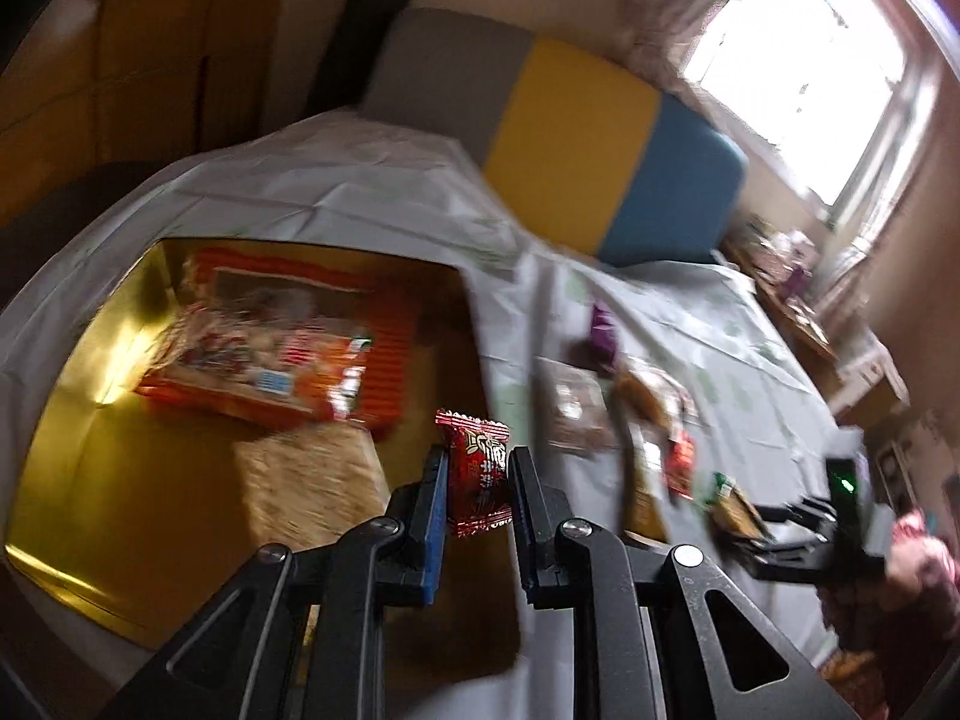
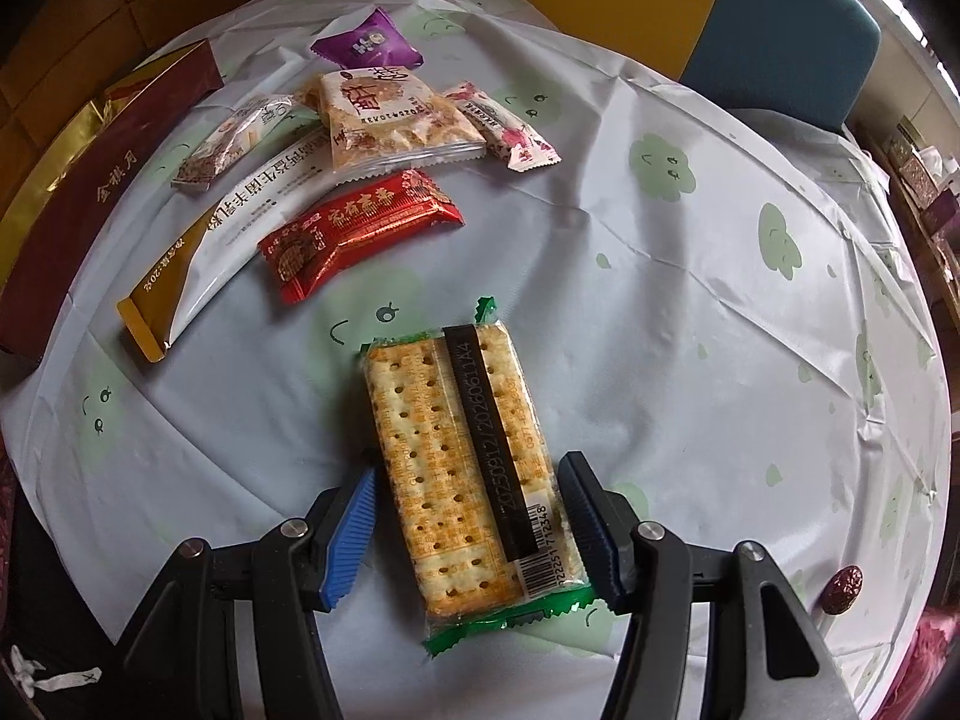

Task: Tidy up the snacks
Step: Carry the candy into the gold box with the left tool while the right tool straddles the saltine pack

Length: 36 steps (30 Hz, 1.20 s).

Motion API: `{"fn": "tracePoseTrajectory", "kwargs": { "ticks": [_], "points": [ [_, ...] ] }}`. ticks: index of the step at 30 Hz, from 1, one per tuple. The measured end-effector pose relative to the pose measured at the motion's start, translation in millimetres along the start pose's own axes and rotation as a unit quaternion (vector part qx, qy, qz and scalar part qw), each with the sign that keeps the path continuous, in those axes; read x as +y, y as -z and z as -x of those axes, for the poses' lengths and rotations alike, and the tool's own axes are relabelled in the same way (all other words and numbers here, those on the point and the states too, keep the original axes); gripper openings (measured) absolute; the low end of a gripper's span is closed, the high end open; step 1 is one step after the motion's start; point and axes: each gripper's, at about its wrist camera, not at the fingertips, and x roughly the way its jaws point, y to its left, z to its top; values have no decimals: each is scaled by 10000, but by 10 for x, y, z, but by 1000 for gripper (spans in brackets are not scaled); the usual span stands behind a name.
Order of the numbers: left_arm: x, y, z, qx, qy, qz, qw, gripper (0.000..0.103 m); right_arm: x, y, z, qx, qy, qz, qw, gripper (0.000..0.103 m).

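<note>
While the left wrist view is blurred, a small red candy packet (image 1: 480, 474) is seen clamped between the closed left tongs (image 1: 478, 498), at the lower middle of the frame. It is held above the right edge of a gold-lined box (image 1: 72, 450) that fills the left half of the picture. Inside the box an orange snack bag (image 1: 282, 336) and a pale cracker pack (image 1: 312, 480) are already laid. Loose snacks are scattered on the surface (image 1: 372, 180) to the right of the box. The step in hand is judged to be the delivery of the candy into the box; for the next move, the tongs would need to be carried further left over the gold floor and then opened.

From the right wrist view, a green-edged cracker packet (image 2: 468, 474) is seen lying flat on the surface (image 2: 690, 312) at the lower centre, flanked by the open right tongs (image 2: 474, 516), whose jaws stand on either side and appear not yet pressed on it. Closing on the packet's long sides is called for next. Further packets, among them a red wrapper (image 2: 360, 234) and a purple sachet (image 2: 369, 42), are left at the upper left.
</note>
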Motion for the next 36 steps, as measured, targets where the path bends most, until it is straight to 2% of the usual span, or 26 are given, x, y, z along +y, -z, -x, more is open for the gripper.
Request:
{"fn": "tracePoseTrajectory", "kwargs": {
  "ticks": [6, 10, 13, 16, 24, 36],
  "points": [
    [172, -166, -239, 86, -138, 103, 9998, 20, 69, 8, 1, -31, 64, 97, 9999, 60],
    [201, -213, -436, 217, -282, 166, 9992, 36, 81, 12, -1, -34, 62, 106, 9999, 60],
    [219, -181, -453, 213, -321, 175, 9991, 36, 78, 13, -2, -31, 53, 98, 9999, 60],
    [227, -99, -411, 238, -260, 192, 9992, 36, 83, 14, -2, -29, 42, 99, 9999, 60],
    [105, 149, -209, 165, -377, -68, 9991, 36, 85, 23, 3, -44, 56, 136, 9999, 60],
    [-254, 456, 97, 45, -499, -649, 9966, 37, 172, 44, 27, -97, 184, 231, 9995, 60]
  ]
}}
